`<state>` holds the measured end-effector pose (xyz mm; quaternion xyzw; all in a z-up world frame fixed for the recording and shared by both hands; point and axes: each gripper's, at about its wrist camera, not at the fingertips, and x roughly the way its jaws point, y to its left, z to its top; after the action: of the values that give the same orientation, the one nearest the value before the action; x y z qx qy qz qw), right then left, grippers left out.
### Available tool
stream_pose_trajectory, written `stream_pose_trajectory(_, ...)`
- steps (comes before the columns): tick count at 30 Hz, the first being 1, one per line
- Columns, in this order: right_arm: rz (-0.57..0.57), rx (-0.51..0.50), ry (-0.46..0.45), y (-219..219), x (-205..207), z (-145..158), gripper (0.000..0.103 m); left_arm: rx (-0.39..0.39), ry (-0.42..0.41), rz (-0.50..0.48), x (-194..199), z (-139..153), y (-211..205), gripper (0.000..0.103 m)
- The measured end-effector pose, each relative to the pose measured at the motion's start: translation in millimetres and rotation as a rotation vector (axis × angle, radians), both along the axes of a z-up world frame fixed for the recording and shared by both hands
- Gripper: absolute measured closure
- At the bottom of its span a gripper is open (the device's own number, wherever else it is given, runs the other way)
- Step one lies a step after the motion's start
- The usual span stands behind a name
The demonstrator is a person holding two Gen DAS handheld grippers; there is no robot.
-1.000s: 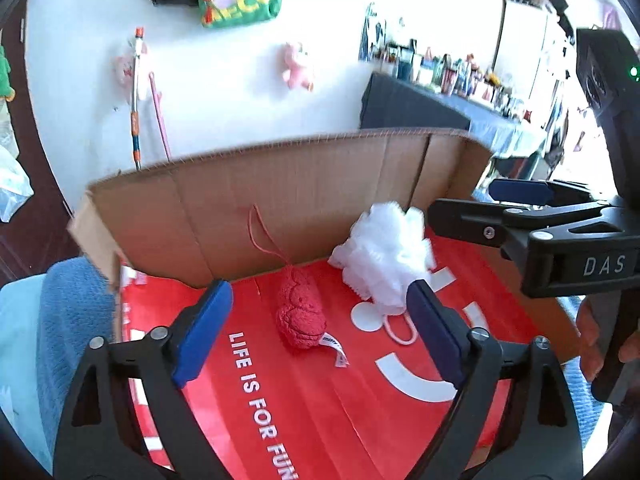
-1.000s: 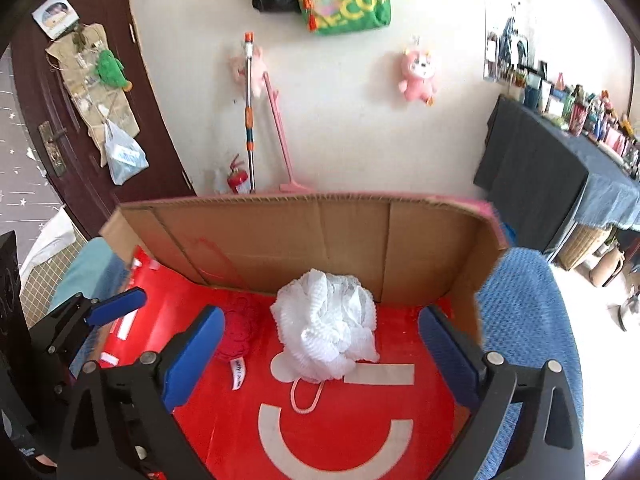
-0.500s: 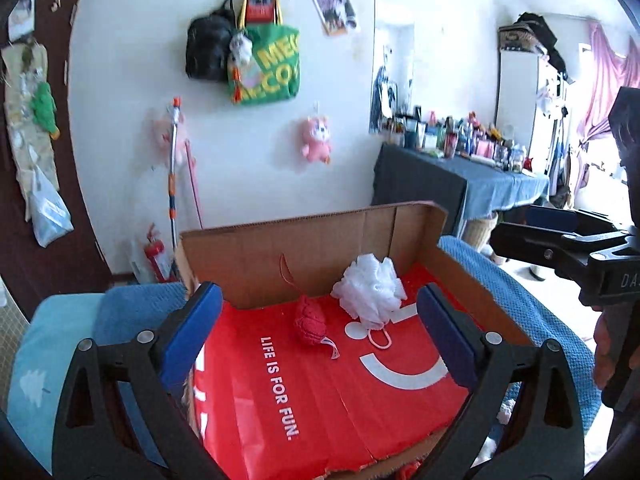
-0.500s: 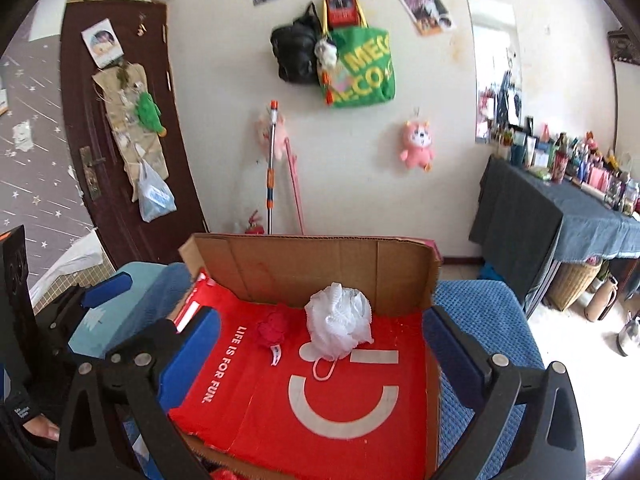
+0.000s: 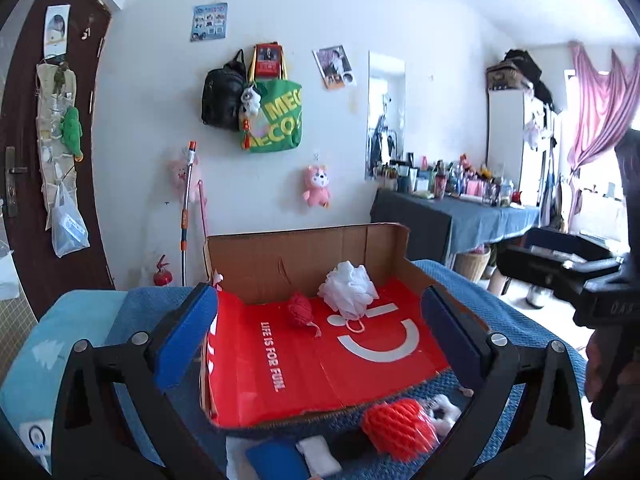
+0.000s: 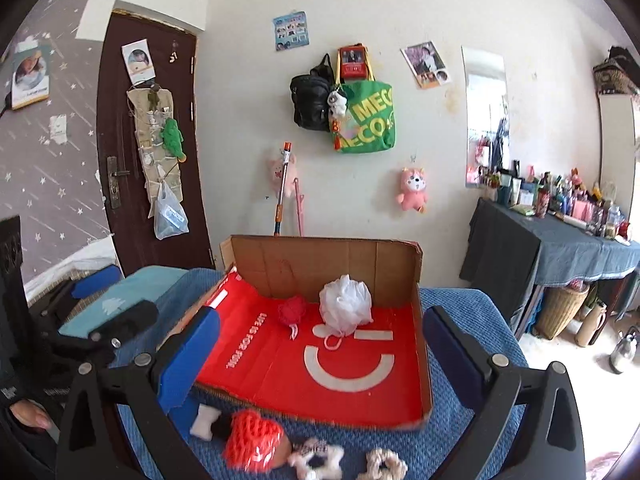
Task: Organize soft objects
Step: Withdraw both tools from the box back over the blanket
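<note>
At the near edge the orange mesh ball (image 6: 253, 445) is blurred, its neighbours cut off by the frame. The left gripper (image 5: 320, 338) and right gripper (image 6: 320, 354) both gape wide, empty. Between their fingers, further off, the red knit piece (image 6: 292, 309) and white bath pouf (image 6: 345, 309) lie beside each other against the cardboard tray's (image 6: 424, 360) far wall, red floor bare in front

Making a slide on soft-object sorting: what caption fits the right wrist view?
Open right gripper faces a red-lined cardboard box holding a white bath pouf and red knitted toy.
</note>
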<state>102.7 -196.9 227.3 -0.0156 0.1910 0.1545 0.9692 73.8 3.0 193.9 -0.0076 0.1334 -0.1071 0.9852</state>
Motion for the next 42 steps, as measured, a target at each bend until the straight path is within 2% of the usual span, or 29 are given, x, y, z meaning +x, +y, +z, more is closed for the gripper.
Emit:
stream_pose_trajectory(3, -0.008, 0.002, -0.026, 0.9, -21.3, -11.7, 0.000, -0.019, -0.006, 0.003, -17.8, -7.8, 2.6, 0.000)
stream_pose_trajectory(11, -0.045, 0.015, -0.034, -2.1, -57.9, -50.0, 0.000, -0.012, -0.021, 0.022, -56.6, -37.0, 1.4, 0.000)
stream_pose_trajectory(18, -0.074, 0.009, -0.055, -2.5, -83.1, -83.1, 0.000, -0.042, -0.023, 0.028, -76.8, -57.8, 7.1, 0.000)
stream_pose_trajectory(27, -0.092, 0.031, -0.085, -5.8, -104.5, -120.1, 0.000, -0.037, -0.078, 0.047, -98.9, -89.1, 2.7, 0.000)
stream_pose_trajectory(32, -0.100, 0.057, -0.056, -7.9, -103.6, -142.9, 0.000, -0.033, -0.047, 0.049, -98.7, -104.0, 3.2, 0.000)
stream_pose_trajectory(37, -0.127, 0.027, -0.047, -6.8, -102.6, -158.4, 0.000, -0.030, 0.007, 0.052, -93.4, -120.3, 4.6, 0.000)
stream_pose_trajectory(42, -0.128, 0.054, 0.012, -12.5, -96.0, -171.1, 0.000, -0.038, 0.066, 0.051, -87.2, -133.3, 5.8, 0.000)
